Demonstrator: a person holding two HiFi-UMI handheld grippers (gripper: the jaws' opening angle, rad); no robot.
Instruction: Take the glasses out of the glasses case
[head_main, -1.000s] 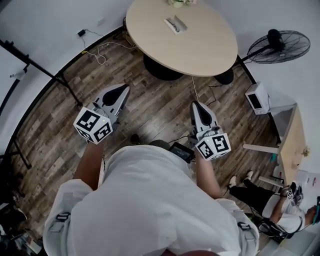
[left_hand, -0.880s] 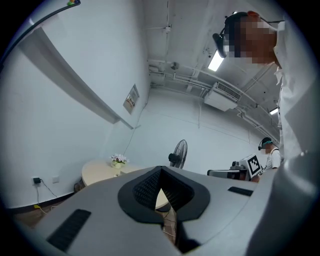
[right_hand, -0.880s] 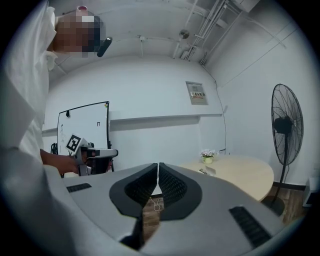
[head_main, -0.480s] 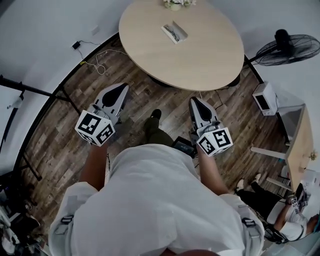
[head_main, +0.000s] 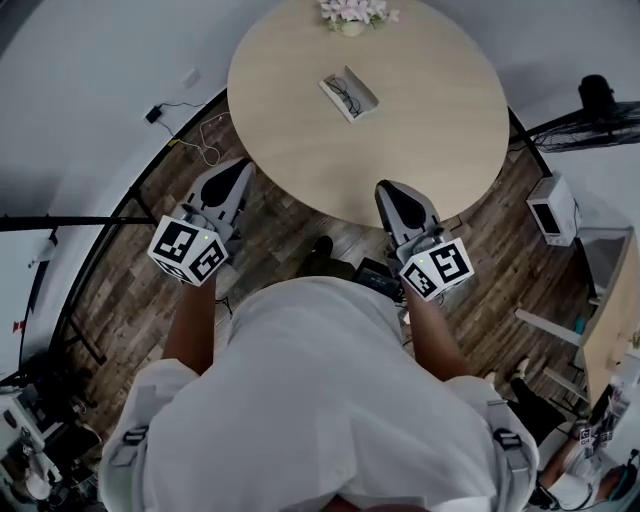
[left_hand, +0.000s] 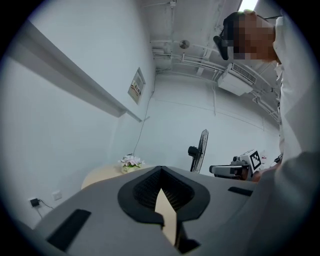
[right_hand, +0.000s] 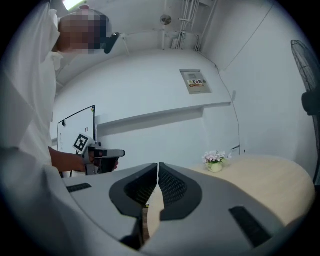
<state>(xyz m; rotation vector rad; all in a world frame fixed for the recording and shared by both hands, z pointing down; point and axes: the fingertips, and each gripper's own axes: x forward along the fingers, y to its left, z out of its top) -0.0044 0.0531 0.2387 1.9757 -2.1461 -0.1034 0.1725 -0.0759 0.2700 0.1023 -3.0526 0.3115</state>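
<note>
The glasses case (head_main: 352, 98) lay open on the far half of the round worktop (head_main: 430, 120), not far from a small pot of flowers (head_main: 352, 12) at the back edge. The glasses (head_main: 346, 92) were inside it, dark against the pale lining.

The long axis of the case ran slanted, from far-left to near-right as the person looked at it, and the glasses lay along this same line.

Both grippers were held over the floor, at the near edge of the worktop and well apart from the case.

- **Left gripper** (head_main: 241, 165): its fingers (left_hand: 142, 190) were together at the tips, with nothing between them.
- **Right gripper** (head_main: 385, 188): its fingers (right_hand: 172, 187) left only a thin slit, also with nothing between them.

The case lay ahead of both grippers, between their two lines, but it was more to the right side. I judged therefore that the right gripper was the nearer one, almost straight behind the near-right end of the case. The left one would have to go forward and also inward to its right.

The task was not yet begun. Both pairs of fingers would need to open before touching the case or the glasses.
</note>
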